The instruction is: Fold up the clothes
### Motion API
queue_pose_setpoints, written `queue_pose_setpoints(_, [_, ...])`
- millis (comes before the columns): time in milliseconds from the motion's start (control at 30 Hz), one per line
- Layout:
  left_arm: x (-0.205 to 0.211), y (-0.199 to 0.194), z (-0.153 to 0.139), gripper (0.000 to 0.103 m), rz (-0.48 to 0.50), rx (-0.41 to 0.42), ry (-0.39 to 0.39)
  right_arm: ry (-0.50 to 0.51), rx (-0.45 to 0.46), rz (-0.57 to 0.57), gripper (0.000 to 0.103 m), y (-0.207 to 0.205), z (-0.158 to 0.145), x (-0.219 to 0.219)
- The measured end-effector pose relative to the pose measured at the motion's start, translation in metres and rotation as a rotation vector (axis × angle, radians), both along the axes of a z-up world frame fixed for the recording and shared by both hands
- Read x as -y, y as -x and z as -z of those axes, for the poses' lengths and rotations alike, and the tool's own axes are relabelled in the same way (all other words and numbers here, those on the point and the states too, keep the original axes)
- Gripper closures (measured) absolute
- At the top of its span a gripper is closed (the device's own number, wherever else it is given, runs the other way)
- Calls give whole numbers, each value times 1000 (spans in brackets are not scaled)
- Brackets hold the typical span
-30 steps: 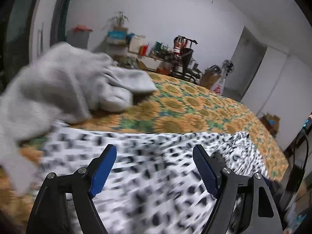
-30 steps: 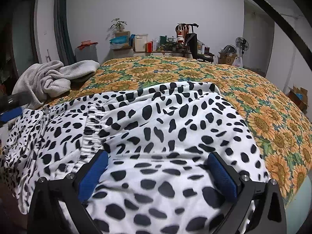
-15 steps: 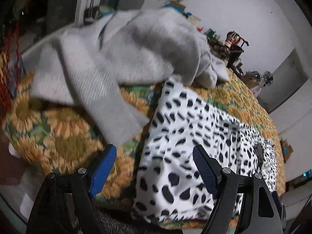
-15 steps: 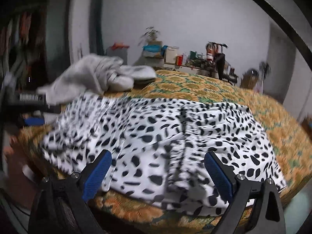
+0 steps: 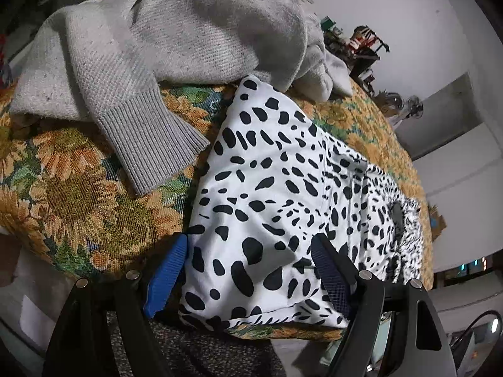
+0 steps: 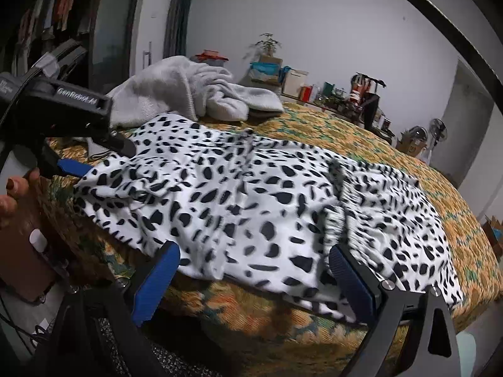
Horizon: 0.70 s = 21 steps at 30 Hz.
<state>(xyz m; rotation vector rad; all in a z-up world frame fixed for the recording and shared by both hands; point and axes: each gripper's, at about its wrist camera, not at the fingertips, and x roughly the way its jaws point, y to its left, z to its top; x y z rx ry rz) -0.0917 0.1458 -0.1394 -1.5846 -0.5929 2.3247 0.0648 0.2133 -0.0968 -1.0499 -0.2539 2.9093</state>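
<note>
A white garment with black spots (image 5: 283,188) lies spread over the sunflower bedspread (image 5: 78,194). My left gripper (image 5: 248,270) is open at the bed's edge, and the garment's near corner lies between its blue pads (image 5: 166,276). From the right wrist view the left gripper (image 6: 103,157) sits at the left end of the spotted garment (image 6: 251,194), held by a hand (image 6: 12,188). My right gripper (image 6: 254,279) is open at the garment's front hem near the bed edge, its fingers on either side of the cloth. An elastic waistband (image 6: 339,213) is bunched to the right of middle.
A grey knit sweater (image 5: 157,40) is heaped on the bed beside the spotted garment, its ribbed cuff close to the cloth. The same grey sweater (image 6: 188,94) sits at the far left. A cluttered table (image 6: 330,91) and fans (image 6: 437,128) stand behind the bed.
Both grippers have drawn back to the bed's near edge. The left one dropped lower and closer, so the garment's corner now lies between its fingers. Both stay open.
</note>
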Motion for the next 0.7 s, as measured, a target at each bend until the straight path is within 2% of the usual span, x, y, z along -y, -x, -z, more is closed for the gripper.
queue_pose_setpoints(133, [2, 0, 0, 22, -4, 48, -3, 65, -23, 9, 7, -7, -9, -18])
queue_pose_setpoints(267, [16, 2, 8, 23, -61, 118, -133, 61, -36, -2, 7, -8, -10, -15])
queue_pose_setpoints(400, [27, 4, 11, 24, -117, 163, -209, 56, -31, -21, 7, -6, -6, -6])
queue_pose_setpoints(467, [28, 4, 10, 26, -137, 166, -213, 54, -29, -30, 7, -5, -5, -2])
queue_pose_setpoints(533, [29, 3, 9, 38, -160, 158, -187, 51, -35, -50, 7, -6, -4, 3])
queue_pose_setpoints(700, [26, 1, 7, 38, -119, 175, -137, 43, -65, -134, 7, -12, -3, 18])
